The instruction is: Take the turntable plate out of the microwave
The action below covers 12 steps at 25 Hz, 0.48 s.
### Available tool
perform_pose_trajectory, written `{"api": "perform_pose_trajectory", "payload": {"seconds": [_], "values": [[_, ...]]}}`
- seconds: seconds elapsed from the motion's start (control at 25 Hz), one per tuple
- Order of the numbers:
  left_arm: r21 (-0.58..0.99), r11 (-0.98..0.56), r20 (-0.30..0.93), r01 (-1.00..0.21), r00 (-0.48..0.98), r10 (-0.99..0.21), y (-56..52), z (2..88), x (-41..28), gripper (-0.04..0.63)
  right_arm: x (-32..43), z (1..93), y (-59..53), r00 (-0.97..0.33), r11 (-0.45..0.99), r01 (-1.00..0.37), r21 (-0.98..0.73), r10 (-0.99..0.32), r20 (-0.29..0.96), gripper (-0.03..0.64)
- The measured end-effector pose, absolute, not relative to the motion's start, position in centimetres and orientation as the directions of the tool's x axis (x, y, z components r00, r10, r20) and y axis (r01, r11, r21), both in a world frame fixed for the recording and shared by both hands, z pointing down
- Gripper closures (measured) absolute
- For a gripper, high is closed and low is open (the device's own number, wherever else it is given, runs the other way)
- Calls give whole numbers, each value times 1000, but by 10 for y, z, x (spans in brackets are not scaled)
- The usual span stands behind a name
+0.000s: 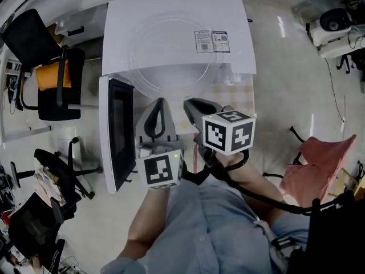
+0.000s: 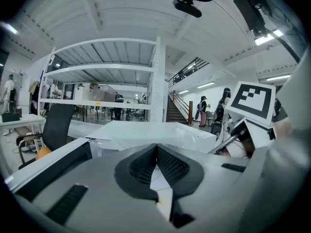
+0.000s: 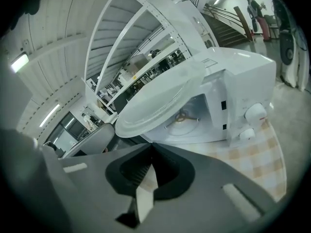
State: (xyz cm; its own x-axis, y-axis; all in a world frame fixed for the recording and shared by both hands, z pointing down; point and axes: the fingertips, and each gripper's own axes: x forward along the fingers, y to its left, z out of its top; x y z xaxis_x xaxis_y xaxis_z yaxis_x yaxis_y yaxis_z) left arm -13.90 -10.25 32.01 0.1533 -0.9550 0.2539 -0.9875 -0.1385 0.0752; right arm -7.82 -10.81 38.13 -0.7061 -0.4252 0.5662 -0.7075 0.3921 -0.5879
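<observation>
The clear glass turntable plate (image 1: pixel 171 50) lies flat on top of the white microwave (image 1: pixel 234 16), and its near edge overhangs the front. From below in the right gripper view, the plate (image 3: pixel 155 101) juts out over the open cavity, where the roller ring (image 3: pixel 187 116) lies bare. The door (image 1: pixel 117 136) stands open to the left. My left gripper (image 1: pixel 161 101) and right gripper (image 1: pixel 188 103) sit side by side just in front of the plate's rim. Both are shut and empty. The left gripper (image 2: pixel 156 147) looks level across the microwave top. The right gripper (image 3: pixel 151 147) points at the cavity from below the plate.
The microwave stands on a checked cloth (image 3: pixel 252 164), with its two knobs (image 3: pixel 255 113) at the right of the cavity. Black office chairs (image 1: pixel 51 79) crowd the left side, and a red chair (image 1: pixel 319 164) stands at the right.
</observation>
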Motion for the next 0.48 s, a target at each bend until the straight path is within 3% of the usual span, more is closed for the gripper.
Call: {"api": "perform_pose_trajectory", "payload": {"seconds": [0.48], "values": [[110, -222, 225, -969, 242, -944, -136, 305, -132, 588, -89, 381, -135, -681, 367, -731, -575, -421, 599, 615]]}}
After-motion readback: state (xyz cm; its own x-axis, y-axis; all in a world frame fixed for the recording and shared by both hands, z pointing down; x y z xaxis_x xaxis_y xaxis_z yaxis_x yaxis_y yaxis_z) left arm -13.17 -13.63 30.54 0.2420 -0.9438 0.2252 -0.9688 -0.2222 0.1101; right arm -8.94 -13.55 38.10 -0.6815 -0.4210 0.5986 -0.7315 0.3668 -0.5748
